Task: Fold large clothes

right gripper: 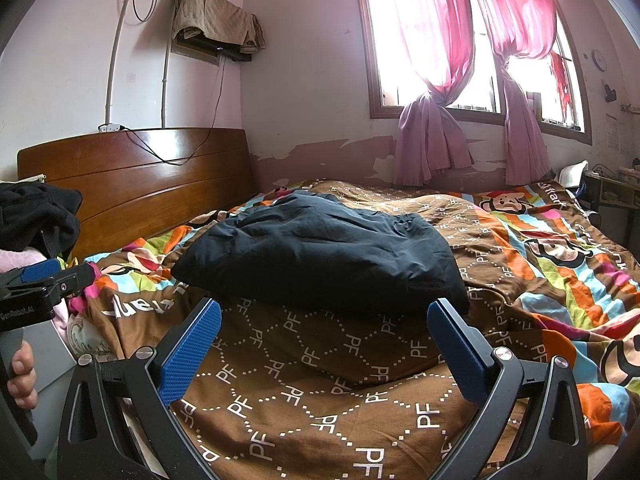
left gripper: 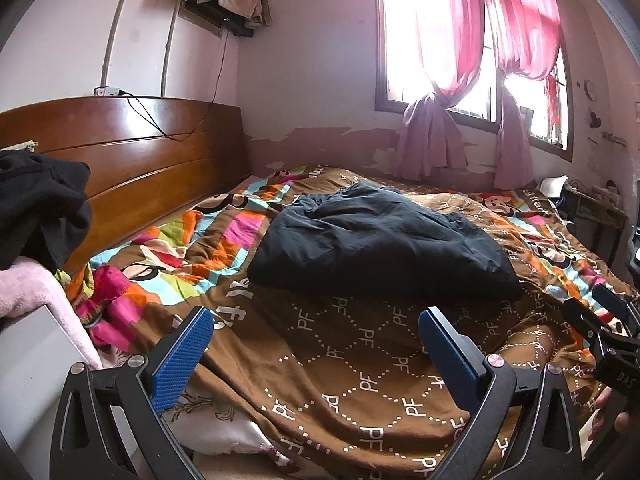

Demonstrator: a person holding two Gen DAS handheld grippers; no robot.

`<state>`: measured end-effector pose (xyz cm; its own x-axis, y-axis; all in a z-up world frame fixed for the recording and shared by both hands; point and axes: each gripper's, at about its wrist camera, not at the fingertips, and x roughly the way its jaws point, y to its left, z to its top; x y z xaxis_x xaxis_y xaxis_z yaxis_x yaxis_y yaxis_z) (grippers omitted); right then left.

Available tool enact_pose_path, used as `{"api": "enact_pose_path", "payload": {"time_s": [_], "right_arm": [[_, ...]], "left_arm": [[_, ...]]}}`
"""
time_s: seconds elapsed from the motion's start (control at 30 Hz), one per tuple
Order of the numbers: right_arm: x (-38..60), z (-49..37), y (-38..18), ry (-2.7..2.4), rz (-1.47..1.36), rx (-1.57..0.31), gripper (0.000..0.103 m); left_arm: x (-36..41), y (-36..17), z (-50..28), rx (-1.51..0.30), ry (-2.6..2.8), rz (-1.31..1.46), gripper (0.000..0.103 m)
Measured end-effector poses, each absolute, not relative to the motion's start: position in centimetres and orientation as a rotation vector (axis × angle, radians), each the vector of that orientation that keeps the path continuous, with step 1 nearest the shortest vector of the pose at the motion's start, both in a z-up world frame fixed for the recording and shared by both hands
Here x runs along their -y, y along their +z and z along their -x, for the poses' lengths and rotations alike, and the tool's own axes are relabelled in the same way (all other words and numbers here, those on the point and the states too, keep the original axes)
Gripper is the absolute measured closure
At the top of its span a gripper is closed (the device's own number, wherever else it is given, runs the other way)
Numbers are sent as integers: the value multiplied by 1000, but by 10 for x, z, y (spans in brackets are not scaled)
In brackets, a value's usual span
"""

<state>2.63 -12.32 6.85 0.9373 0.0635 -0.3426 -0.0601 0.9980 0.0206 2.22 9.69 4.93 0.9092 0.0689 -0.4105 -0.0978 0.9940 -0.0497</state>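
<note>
A dark navy garment lies folded into a compact bundle on the patterned brown quilt; it also shows in the right wrist view. My left gripper is open and empty, a short way in front of the garment's near edge. My right gripper is open and empty, its fingertips just short of the garment's near edge. The right gripper also shows at the right edge of the left wrist view. The left gripper shows at the left edge of the right wrist view.
A wooden headboard stands at the left. A pile of black clothes on pink fabric sits at the near left. A window with pink curtains is behind the bed. A small table stands at the far right.
</note>
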Motion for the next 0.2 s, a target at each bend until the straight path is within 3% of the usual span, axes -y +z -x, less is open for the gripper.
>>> {"api": "enact_pose_path", "payload": {"time_s": [0.2], "right_arm": [[123,-26,68,63,-11,-351,1]], "left_arm": [[-95,48,-23,-424,95,59,0]]}}
